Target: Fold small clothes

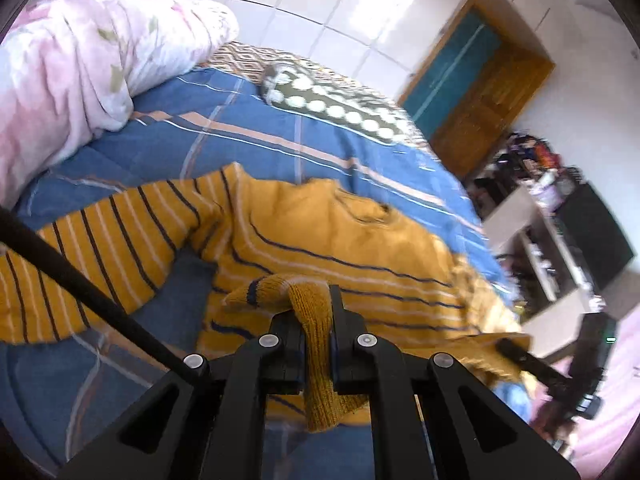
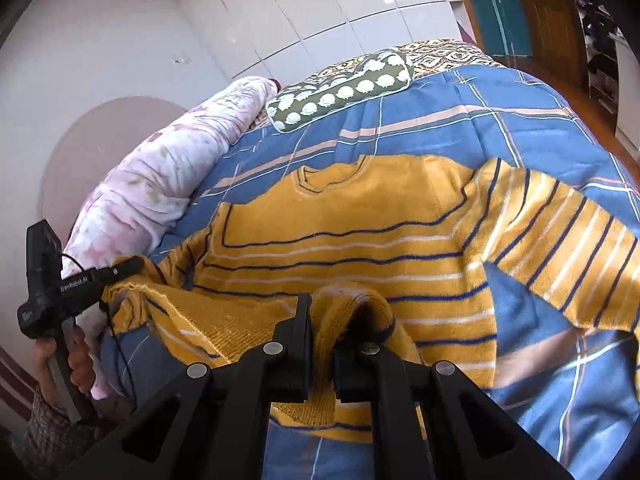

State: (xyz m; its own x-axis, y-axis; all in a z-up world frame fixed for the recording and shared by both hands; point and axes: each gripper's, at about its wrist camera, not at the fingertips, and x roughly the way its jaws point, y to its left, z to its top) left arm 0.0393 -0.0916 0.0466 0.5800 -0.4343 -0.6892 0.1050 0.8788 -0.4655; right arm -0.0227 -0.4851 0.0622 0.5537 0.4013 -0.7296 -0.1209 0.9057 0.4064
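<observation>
A small mustard-yellow sweater [image 1: 340, 232] with navy and white stripes lies on the blue plaid bedspread [image 1: 240, 136], collar away from me. My left gripper [image 1: 316, 320] is shut on a bunched fold of its hem and holds it raised. My right gripper [image 2: 322, 320] is shut on another fold of the sweater's [image 2: 340, 216] hem, also raised. One striped sleeve [image 1: 80, 264] spreads to the left in the left wrist view; the other sleeve [image 2: 560, 248] spreads to the right in the right wrist view. The left gripper also shows in the right wrist view [image 2: 124, 270], the right one in the left wrist view [image 1: 516, 354].
A rolled pink floral quilt [image 1: 72, 76] lies along the bed's left side. A green pillow [image 1: 340, 108] with white dots lies at the head of the bed. A wooden door [image 1: 476, 100] and a cluttered desk [image 1: 552, 216] stand to the right of the bed.
</observation>
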